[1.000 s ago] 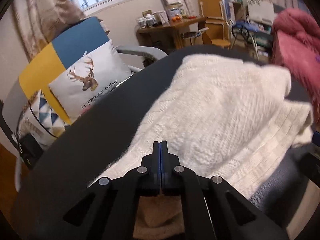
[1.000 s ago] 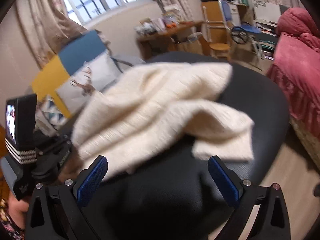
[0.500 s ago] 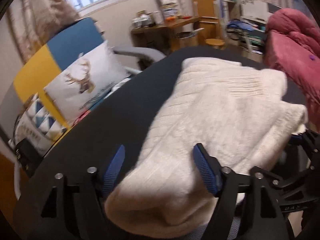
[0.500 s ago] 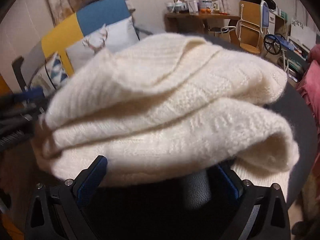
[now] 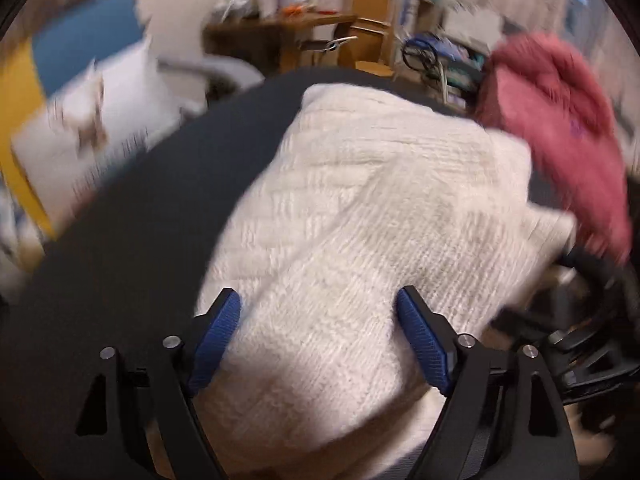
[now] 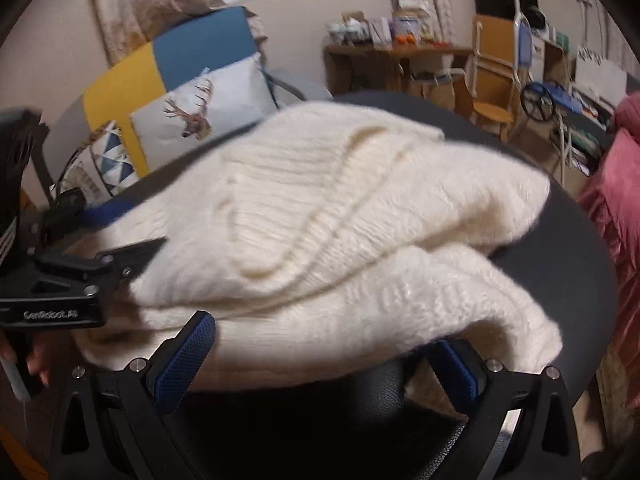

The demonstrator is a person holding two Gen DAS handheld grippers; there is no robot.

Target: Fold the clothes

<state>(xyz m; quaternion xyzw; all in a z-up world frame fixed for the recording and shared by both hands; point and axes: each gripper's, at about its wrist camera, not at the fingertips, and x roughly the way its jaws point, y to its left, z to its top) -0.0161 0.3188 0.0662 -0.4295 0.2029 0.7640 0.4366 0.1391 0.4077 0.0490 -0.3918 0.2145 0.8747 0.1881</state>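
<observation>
Cream sweater (image 5: 360, 240) lies between both closing left gripper (image 5: 320, 340) and spread right gripper (image 6: 320, 360).

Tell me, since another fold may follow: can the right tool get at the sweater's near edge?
Probably yes. The right tool is open, its pads either side of the sweater edge, nothing between. The left tool sits further left, jaws closing.

Deer pillow (image 6: 208, 120), wood desk (image 6: 400, 54), pink bedding (image 5: 560, 132).
</observation>
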